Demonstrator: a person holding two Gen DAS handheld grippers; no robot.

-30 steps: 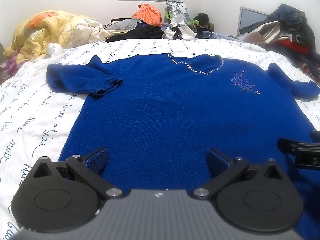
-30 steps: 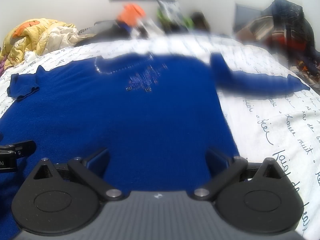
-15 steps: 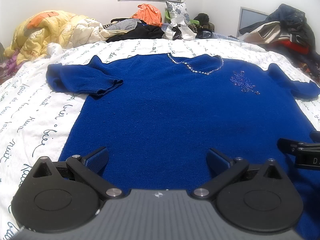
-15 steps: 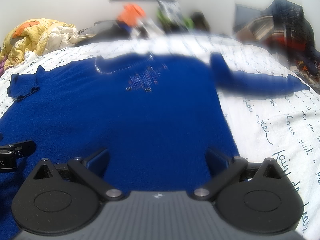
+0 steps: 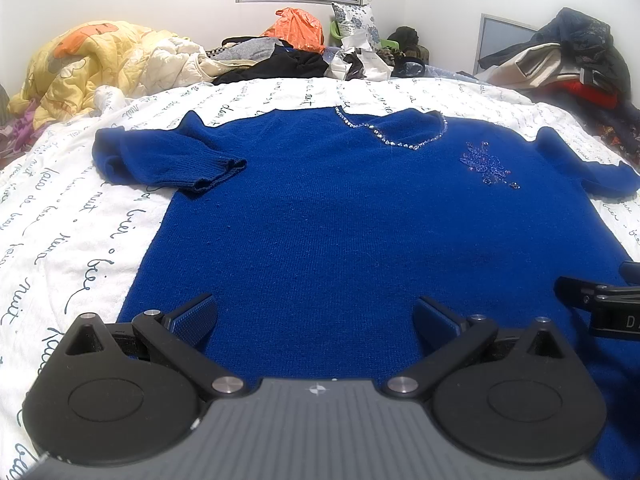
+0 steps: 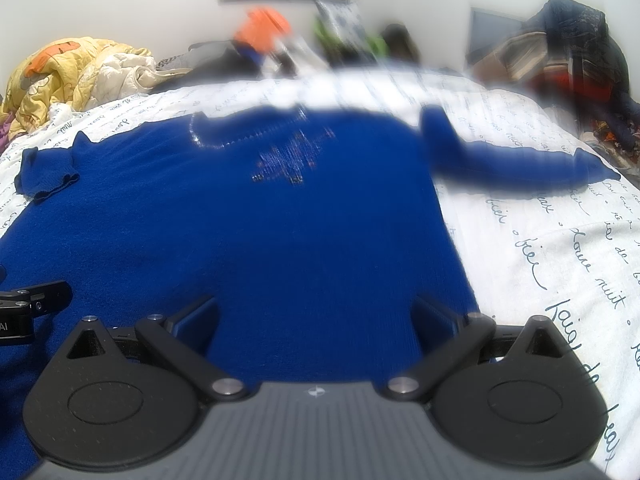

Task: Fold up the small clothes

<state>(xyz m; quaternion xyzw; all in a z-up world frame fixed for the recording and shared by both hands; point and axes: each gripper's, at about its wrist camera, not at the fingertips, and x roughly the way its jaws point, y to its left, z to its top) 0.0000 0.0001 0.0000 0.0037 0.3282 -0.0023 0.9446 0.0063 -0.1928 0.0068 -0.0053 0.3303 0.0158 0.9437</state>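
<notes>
Most of both views is taken up by a bed (image 5: 60, 216) under a white cover printed with dark handwriting, and flat on it, front up, lies a blue knitted sweater (image 5: 340, 216) with its neckline away from the cameras. Its beaded neckline (image 5: 392, 140) and a beaded motif (image 5: 486, 164) sit near the far edge. One sleeve (image 5: 160, 160) is folded inward so its cuff rests on the sweater's body; the other sleeve (image 6: 520, 164) stretches out sideways across the cover. Beyond the bed a yellow quilt (image 5: 84, 64) is bunched at one side, with piled clothes (image 5: 280, 56) along the back wall.

Each tool is held low and level over the sweater's near hem, pointing along the bed toward the neckline. The left tool (image 5: 314, 318) hovers over the hem with its fingers spread wide and nothing between them. The right tool (image 6: 316, 314) sits beside it over the other half of the hem, likewise spread wide and empty. Much of the right wrist view is blurred, so its far details are unclear
</notes>
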